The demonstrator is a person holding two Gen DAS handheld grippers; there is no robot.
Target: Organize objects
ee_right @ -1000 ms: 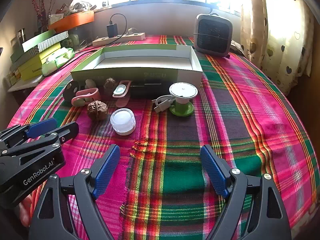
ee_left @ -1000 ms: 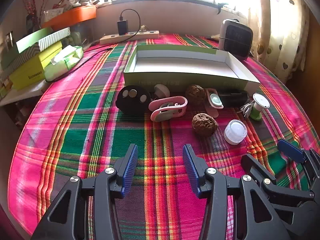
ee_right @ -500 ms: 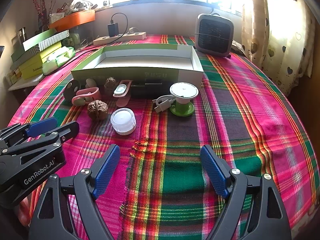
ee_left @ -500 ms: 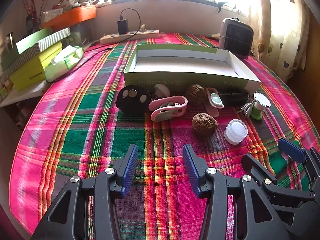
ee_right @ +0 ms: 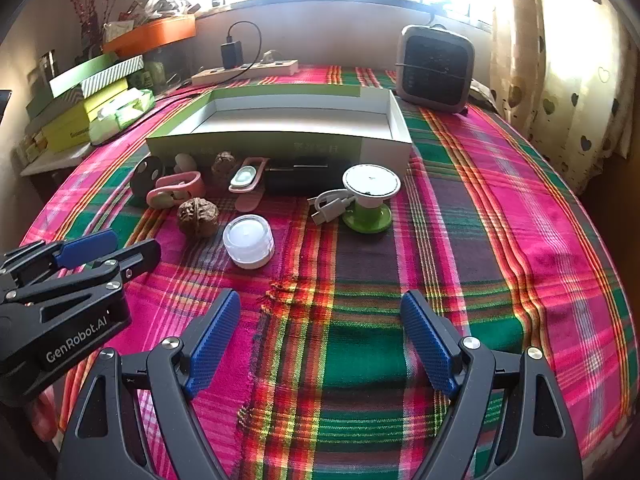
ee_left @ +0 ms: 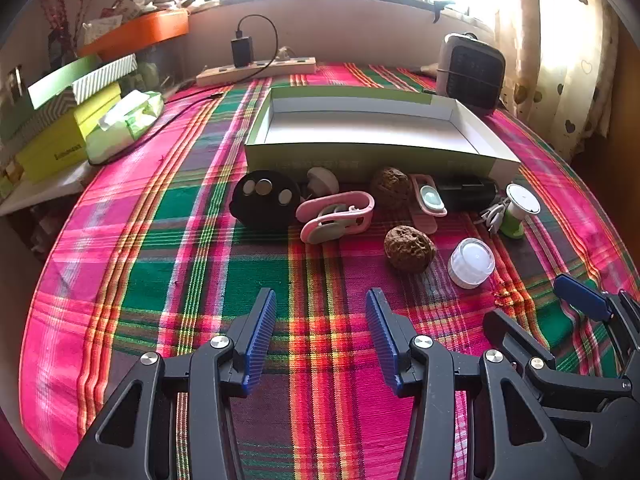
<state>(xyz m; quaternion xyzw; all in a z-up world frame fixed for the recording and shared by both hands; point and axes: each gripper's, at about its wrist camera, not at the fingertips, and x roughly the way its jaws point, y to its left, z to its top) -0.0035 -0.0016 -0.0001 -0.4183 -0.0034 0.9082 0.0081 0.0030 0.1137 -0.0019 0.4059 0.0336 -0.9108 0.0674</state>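
One shallow green box [ee_left: 372, 156], open and with nothing inside, lies on the plaid tablecloth [ee_left: 168, 248]; the loose things sit in a cluster just in front of its near wall. There are two walnuts: one walnut [ee_left: 391, 188] close against the box, the other walnut [ee_left: 409, 249] nearer the grippers. Left of the first walnut lies one pink clip [ee_left: 338, 217], and beyond it one black disc [ee_left: 265, 199] carrying three pale round spots, with a small white knob [ee_left: 322, 179] between disc and box. Right of the first walnut lie one pink-and-mint strip [ee_left: 427, 201], one black block [ee_left: 466, 193] touching the box wall, and one green-and-white spool [ee_right: 370, 194] with a white cable [ee_right: 330, 205] beside it. One white jar [ee_right: 249, 241] stands in front of the box, near the second walnut. Behind the box stand one small heater [ee_right: 435, 68] and one power strip [ee_left: 256, 70].

The left gripper [ee_left: 321, 332] hovers over bare cloth, fingers moderately apart, holding nothing. The right gripper [ee_right: 321, 340] hovers likewise, fingers spread wide and empty.
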